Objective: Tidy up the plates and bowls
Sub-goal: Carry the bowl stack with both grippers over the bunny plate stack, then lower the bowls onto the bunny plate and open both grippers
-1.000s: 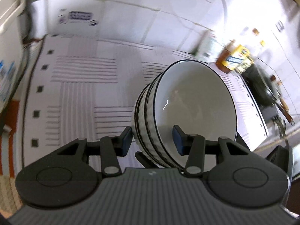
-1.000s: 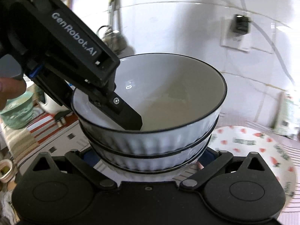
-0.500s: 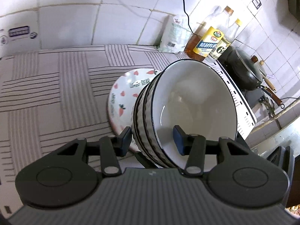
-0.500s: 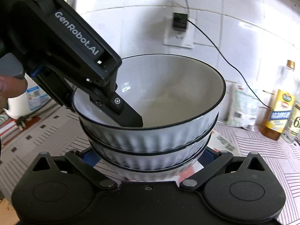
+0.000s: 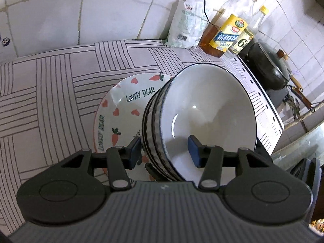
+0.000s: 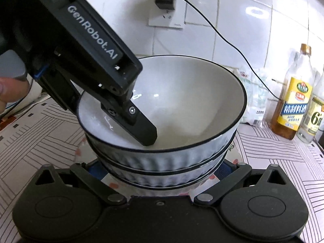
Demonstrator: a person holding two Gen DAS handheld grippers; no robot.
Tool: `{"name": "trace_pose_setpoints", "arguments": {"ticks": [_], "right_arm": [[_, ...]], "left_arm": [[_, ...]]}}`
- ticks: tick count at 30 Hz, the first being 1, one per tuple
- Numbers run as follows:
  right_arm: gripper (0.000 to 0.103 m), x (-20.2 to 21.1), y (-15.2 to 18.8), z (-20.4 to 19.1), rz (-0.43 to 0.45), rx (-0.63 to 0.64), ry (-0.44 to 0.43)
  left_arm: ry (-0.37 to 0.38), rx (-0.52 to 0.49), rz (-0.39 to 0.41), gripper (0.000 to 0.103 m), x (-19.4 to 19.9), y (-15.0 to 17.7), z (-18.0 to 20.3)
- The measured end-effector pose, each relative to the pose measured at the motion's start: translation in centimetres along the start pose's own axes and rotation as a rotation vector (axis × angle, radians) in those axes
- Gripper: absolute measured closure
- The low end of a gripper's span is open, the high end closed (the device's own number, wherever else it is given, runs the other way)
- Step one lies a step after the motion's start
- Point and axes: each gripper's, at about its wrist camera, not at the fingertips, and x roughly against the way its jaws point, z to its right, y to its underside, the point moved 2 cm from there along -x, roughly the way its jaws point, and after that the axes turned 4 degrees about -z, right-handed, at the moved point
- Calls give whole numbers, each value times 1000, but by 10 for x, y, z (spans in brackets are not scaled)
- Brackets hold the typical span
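Note:
A stack of three white ribbed bowls with dark rims hangs just over a "Lovely Bear" plate with carrots and hearts on the striped counter cloth. My left gripper straddles the stack's near rim, one pad outside and one finger inside the top bowl. Its jaws are opening, and a gap shows between the inner pad and the wall. My right gripper is shut on the bottom bowl from both sides, its pads mostly hidden under the stack.
Oil bottles and a white bag stand against the tiled wall at the back. A black pan sits on a stove to the right. A cable runs down from a wall socket. A person's hand holds the left gripper.
Both grippers carried the bowl stack sideways along the counter and slightly down until it came over the patterned plate. The left jaws have spread a little.

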Motion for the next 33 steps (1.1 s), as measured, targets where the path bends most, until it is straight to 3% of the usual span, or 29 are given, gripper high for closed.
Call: {"name": "trace_pose_setpoints", "arguments": {"ticks": [6,13,16,24,30,33], "right_arm": [[0,-14,-8,-4,-19,21,6],[0,-20,-8,16,-50,-97,-48],[0,-24,-7,14,-51,-92,-27],[0,-11,1,6,-49,-106,-25],[0,10,4,4,-89,-146,-50],[0,27,5,7,-85,-158,-71]], "left_arm": [[-20,-3,0,50,-7,-4,1],[-34,21,-6,50,-11,-11,-1],[-36,2,-21,50,-13,-14,0],[-52,24,-13,48,-13,-14,2],[-150,19,22,48,-3,-8,12],[-171,49,67,43,11,-3,17]]}}
